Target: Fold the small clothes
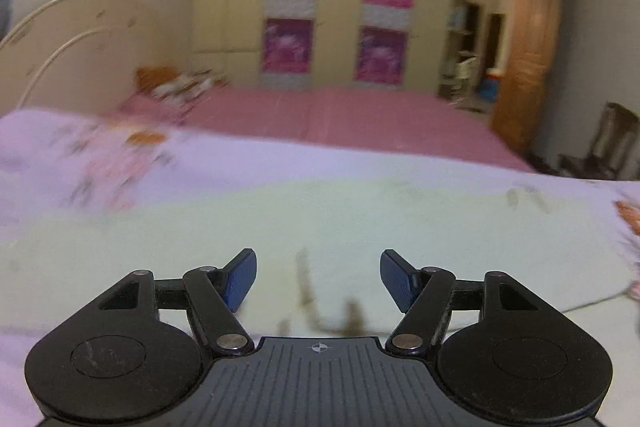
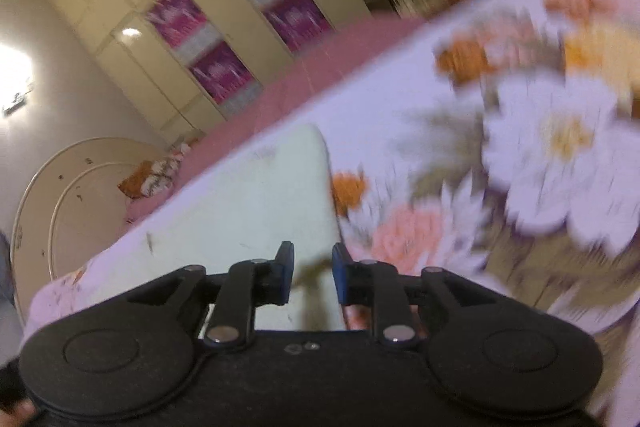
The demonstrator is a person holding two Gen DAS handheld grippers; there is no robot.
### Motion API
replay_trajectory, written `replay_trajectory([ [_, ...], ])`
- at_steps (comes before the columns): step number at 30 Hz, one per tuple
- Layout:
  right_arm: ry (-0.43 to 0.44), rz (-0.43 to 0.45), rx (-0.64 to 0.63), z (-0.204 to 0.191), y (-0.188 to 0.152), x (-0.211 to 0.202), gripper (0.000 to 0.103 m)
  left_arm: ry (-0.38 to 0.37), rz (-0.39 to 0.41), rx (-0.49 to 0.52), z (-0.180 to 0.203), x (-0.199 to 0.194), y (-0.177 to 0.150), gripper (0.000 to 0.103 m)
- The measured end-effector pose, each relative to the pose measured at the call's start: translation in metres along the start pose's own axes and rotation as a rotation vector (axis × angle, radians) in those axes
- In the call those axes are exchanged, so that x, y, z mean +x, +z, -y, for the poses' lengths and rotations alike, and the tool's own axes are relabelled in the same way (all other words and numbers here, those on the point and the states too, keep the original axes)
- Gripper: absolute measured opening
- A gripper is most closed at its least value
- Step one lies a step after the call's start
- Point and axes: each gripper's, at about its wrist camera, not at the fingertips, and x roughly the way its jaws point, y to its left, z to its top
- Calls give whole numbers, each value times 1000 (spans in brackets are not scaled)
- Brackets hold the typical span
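Note:
A pale yellow-green small garment (image 1: 320, 219) lies flat on a lilac floral bedspread (image 1: 100, 155). It has thin dark stem prints. My left gripper (image 1: 318, 277) is open wide and empty, just above the near part of the garment. In the right wrist view the same garment (image 2: 256, 211) shows with its right edge running toward my right gripper (image 2: 312, 277). That gripper's jaws stand a small gap apart over this edge, and no cloth is clamped between them. The right wrist view is tilted and blurred.
Pink bed sheet (image 1: 340, 115) lies beyond the bedspread, with a cream headboard (image 1: 72, 39) at left and a folded cloth pile (image 1: 176, 83). A cream wardrobe (image 1: 332, 15) with magenta panels stands behind. A wooden door (image 1: 528, 67) and a dark chair (image 1: 600, 143) are at right.

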Motion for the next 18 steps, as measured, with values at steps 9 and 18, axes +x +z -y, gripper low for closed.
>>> replay_trajectory([
  [9,-31,-111,-269,-31,-5,55,11,-34,-105,90,40,53,-8,67],
  [18,-73,-76,-310,-30,33,106,15,-14,-87,81,46,78,8,67],
])
